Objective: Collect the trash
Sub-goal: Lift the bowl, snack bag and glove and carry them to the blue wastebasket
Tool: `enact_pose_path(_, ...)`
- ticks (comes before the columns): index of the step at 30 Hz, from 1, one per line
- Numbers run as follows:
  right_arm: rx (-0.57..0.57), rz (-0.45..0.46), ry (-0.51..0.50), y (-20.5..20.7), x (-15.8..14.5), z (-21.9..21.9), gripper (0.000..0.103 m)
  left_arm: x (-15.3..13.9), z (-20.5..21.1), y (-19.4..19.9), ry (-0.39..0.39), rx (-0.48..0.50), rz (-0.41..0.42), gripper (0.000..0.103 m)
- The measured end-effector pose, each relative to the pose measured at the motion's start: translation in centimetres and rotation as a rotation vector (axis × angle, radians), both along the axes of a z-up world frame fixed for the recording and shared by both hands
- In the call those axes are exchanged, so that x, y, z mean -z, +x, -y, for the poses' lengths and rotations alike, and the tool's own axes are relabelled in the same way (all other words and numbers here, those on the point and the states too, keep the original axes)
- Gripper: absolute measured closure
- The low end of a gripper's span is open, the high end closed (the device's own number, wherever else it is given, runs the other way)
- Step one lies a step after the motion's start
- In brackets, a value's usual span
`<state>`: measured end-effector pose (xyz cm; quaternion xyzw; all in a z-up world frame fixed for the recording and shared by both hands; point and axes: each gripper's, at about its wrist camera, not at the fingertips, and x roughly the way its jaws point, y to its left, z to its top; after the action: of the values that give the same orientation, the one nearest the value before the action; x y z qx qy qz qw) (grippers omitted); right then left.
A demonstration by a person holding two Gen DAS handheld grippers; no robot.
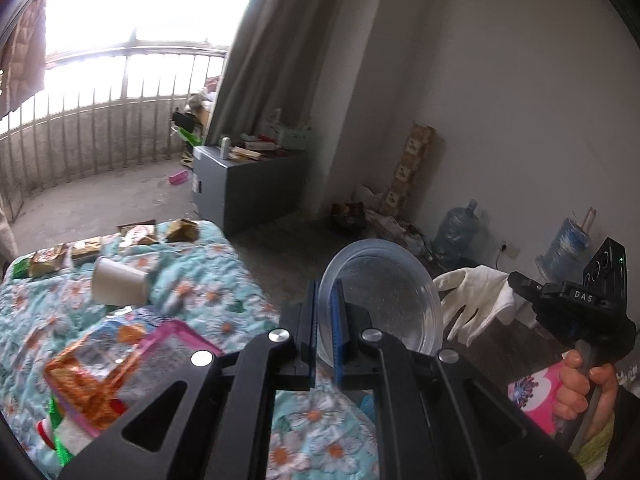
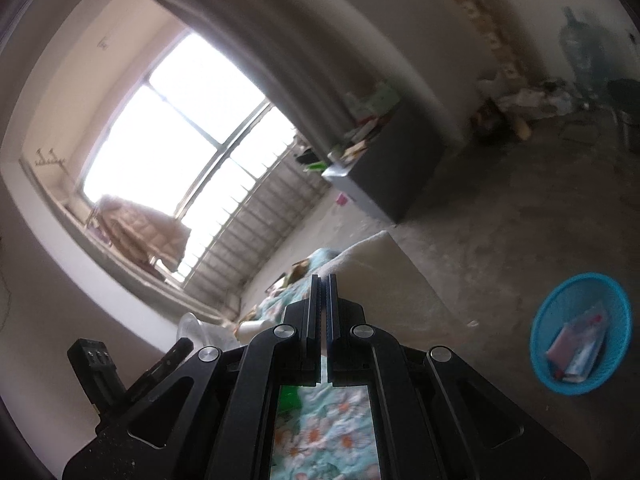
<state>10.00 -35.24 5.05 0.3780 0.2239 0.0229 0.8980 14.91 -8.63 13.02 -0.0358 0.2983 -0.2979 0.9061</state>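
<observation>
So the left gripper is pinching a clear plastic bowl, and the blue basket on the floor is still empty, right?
Not quite. The left gripper does pinch the clear plastic bowl by its rim, but the blue basket on the floor is not empty: the right wrist view shows wrappers lying inside it.

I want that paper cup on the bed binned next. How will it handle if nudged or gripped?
The paper cup lies on its side on the soft quilt, so a nudge would probably roll it in a curve. It looks empty, thin-walled and light, so a firm squeeze would likely crush it; gripping it by the rim seems safer.
</observation>
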Motion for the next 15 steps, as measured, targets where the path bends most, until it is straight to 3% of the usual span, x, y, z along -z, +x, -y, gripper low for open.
enact_pose_path(15, 0.094, -0.004, 0.059, -1.5, 1.8, 3.8, 0.103, 1.4, 5.9, 0.4, 0.038, 0.082, -0.023, 0.097)
